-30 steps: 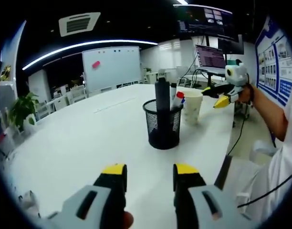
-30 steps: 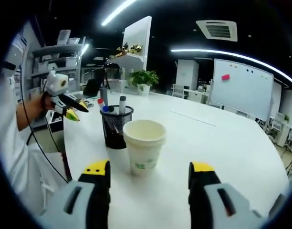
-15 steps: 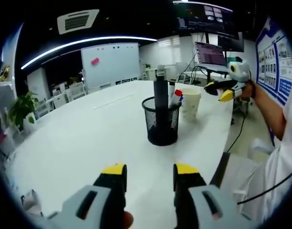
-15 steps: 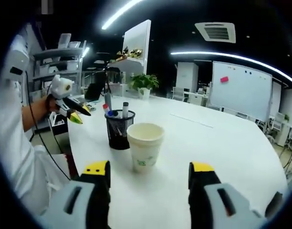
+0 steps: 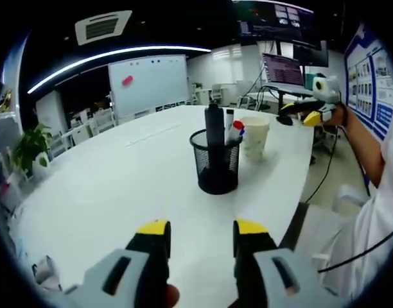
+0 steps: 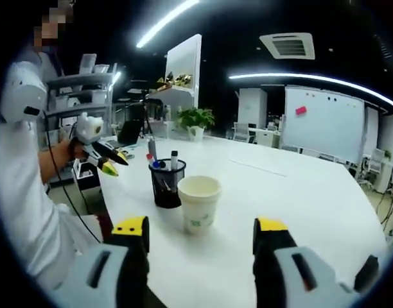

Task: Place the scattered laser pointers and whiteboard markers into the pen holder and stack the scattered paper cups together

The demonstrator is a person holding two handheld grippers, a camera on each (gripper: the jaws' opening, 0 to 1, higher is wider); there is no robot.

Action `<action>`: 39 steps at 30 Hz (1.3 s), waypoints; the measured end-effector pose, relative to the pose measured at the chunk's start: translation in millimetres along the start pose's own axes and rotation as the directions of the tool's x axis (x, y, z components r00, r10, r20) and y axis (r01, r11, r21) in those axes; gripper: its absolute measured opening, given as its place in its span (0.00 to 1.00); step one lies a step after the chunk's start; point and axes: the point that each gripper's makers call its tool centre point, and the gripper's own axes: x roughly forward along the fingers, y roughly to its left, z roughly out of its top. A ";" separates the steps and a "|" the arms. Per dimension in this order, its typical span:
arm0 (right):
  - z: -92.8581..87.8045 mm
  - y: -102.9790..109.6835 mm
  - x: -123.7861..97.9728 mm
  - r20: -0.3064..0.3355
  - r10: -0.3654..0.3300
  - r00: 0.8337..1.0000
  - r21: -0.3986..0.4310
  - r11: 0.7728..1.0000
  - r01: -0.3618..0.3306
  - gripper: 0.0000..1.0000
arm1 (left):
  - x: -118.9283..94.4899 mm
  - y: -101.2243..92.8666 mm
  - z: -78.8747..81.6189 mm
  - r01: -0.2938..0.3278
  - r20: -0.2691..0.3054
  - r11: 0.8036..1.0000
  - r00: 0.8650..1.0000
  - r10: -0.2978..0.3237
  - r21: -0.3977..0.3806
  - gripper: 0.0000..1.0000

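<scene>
White and broad, the bench (image 5: 106, 186) is stretching across an open office with a whiteboard (image 5: 147, 80) on the far wall and a potted plant (image 6: 195, 119) at the bench's far edge. In the left gripper view, the left gripper (image 5: 201, 232) is hovering low over the bench with its jaws set wide and holding nothing; straight ahead of it is standing one black mesh pen holder (image 5: 215, 161), with one paper cup (image 5: 255, 137) just beyond it and to its right. In the right gripper view, the right gripper (image 6: 203, 231) is likewise spread wide and carrying nothing, with the cup straight ahead of it and the holder just behind the cup, to the left. Both grippers have been pulling back over the last second, so cup and holder are looking smaller and farther off than before. That retreat, with nothing loose lying on the bench, suggests the tidying is finished or nearly so. Counting: one pen holder, roughly three markers or pointers (image 5: 228, 124) standing upright inside it, and what looks like a single cup or nested stack.
</scene>
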 end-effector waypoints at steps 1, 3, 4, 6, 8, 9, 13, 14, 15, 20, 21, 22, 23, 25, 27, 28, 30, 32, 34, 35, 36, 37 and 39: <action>0.9 -0.8 -1.2 0.003 -0.004 1.000 -0.001 1.000 0.004 0.65 | -1.4 0.5 1.2 0.000 -0.001 1.000 1.000 0.000 0.002 0.39; 0.9 -2.4 -2.8 -0.003 -0.012 1.000 -0.007 1.000 0.012 0.65 | -2.8 0.4 2.5 -0.001 -0.002 1.000 1.000 0.001 0.004 0.39; 0.7 -2.5 -3.1 -0.005 -0.013 1.000 -0.008 1.000 0.013 0.65 | -3.1 0.1 2.7 0.000 -0.003 1.000 1.000 0.000 0.004 0.39; 0.0 -1.8 -4.8 -0.012 -0.009 1.000 -0.008 1.000 0.009 0.65 | -3.5 -0.7 2.8 0.000 -0.005 1.000 1.000 0.000 0.005 0.39; -0.9 0.4 -6.0 -0.019 -0.004 1.000 -0.013 1.000 0.004 0.65 | -3.6 -1.3 2.2 0.000 -0.008 1.000 1.000 0.000 0.006 0.39; -1.8 1.3 -6.6 -0.025 -0.003 1.000 -0.016 1.000 0.003 0.65 | -4.7 -1.5 2.4 0.000 -0.010 1.000 1.000 0.000 0.007 0.39; -3.3 3.4 -8.6 -0.038 -0.003 0.999 -0.035 0.999 0.002 0.65 | -7.5 -2.2 2.9 -0.002 -0.011 1.000 1.000 0.003 0.011 0.39; -4.1 3.6 -8.9 -0.042 -0.001 0.999 -0.033 0.999 -0.001 0.65 | -8.5 -2.2 3.6 -0.004 -0.008 1.000 1.000 0.004 0.011 0.39; -5.1 3.8 -9.2 -0.047 0.001 0.999 -0.029 1.000 -0.002 0.64 | -9.6 -2.5 4.6 -0.005 -0.006 1.000 1.000 0.005 0.011 0.39; -8.1 5.5 -9.2 -0.063 0.003 0.998 -0.023 1.000 -0.005 0.64 | -14.3 -4.5 7.2 -0.003 -0.006 1.000 1.000 0.003 0.016 0.39; -8.5 5.8 -9.2 -0.067 0.002 0.998 -0.023 1.000 -0.004 0.64 | -15.3 -4.8 7.3 -0.003 -0.007 1.000 1.000 0.003 0.017 0.39; -8.5 5.8 -9.2 -0.069 0.001 0.998 -0.025 1.000 -0.002 0.64 | -16.0 -4.9 7.7 -0.003 -0.007 1.000 1.000 0.003 0.019 0.39; -8.4 5.5 -9.2 -0.070 -0.002 0.998 -0.029 1.000 0.000 0.64 | -16.9 -4.7 8.1 -0.004 -0.008 1.000 1.000 0.004 0.019 0.39; -8.6 4.5 -8.8 -0.078 -0.007 0.997 -0.030 1.000 0.005 0.64 | -17.5 -3.8 7.7 -0.008 -0.012 1.000 1.000 0.008 0.019 0.39; -8.5 3.0 -8.4 -0.084 -0.015 0.996 -0.029 0.999 0.012 0.64 | -18.1 -3.0 7.3 -0.013 -0.015 1.000 1.000 0.014 0.021 0.39; -8.3 2.7 -8.4 -0.085 -0.017 0.996 -0.030 0.999 0.014 0.63 | -18.8 -3.1 7.6 -0.014 -0.015 1.000 1.000 0.014 0.021 0.39; -7.5 2.5 -7.8 -0.088 -0.022 0.996 -0.030 0.999 0.019 0.63 | -19.8 -3.9 8.7 -0.012 -0.012 1.000 1.000 0.012 0.020 0.39; -7.6 3.9 -7.7 -0.094 -0.020 0.995 -0.037 0.999 0.016 0.63 | -21.5 -4.6 9.3 -0.012 -0.014 1.000 1.000 0.012 0.023 0.39; -8.4 5.4 -7.7 -0.104 -0.019 0.994 -0.045 0.999 0.014 0.63 | -23.1 -4.8 10.0 -0.012 -0.015 1.000 1.000 0.012 0.027 0.39; -9.0 6.3 -7.9 -0.109 -0.017 0.994 -0.054 0.998 0.011 0.63 | -23.9 -4.8 10.1 -0.012 -0.016 1.000 1.000 0.012 0.027 0.39; -9.4 6.8 -8.1 -0.111 -0.015 0.994 -0.058 0.998 0.008 0.63 | -24.6 -4.7 10.4 -0.013 -0.016 0.999 1.000 0.013 0.029 0.39; -9.9 7.0 -8.2 -0.114 -0.014 0.993 -0.059 0.998 0.007 0.63 | -24.7 -4.4 10.4 -0.013 -0.016 0.999 1.000 0.014 0.030 0.39; -10.8 7.2 -8.1 -0.121 -0.018 0.993 -0.062 0.998 0.010 0.63 | -25.1 -3.1 9.3 -0.016 -0.020 0.999 1.000 0.017 0.031 0.39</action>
